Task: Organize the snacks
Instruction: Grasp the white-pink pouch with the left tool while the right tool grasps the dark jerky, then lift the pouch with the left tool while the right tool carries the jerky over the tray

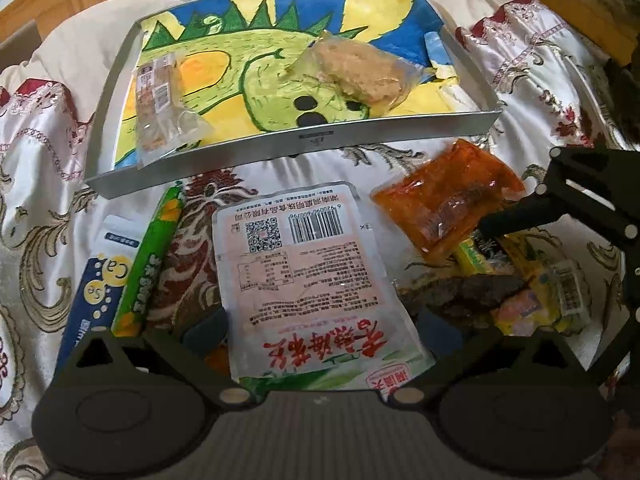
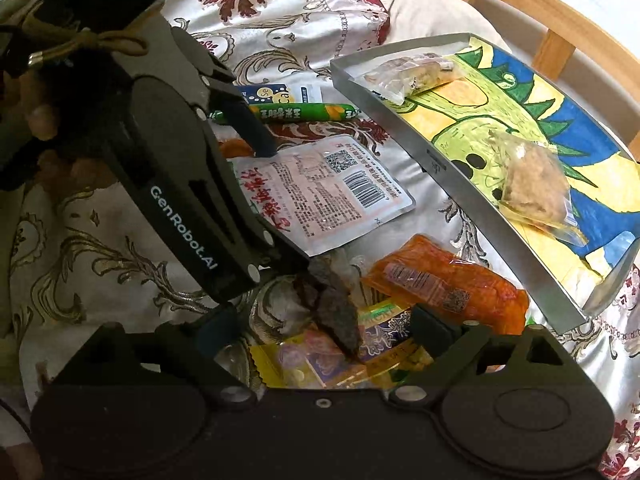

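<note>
White packet (image 1: 304, 272) between left tool (image 1: 320, 328) fingers (apart)

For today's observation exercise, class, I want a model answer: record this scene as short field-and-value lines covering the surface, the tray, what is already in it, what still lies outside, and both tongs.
surface: patterned cloth
tray: metal tray lined with a dinosaur drawing
in tray: two clear snack packs, left pack and lumpy pack
outside tray: white pouch, orange packet, green sausage stick, blue box, dark snack piece
left tongs: open, straddling the white pouch
right tongs: open over the dark snack piece
</note>
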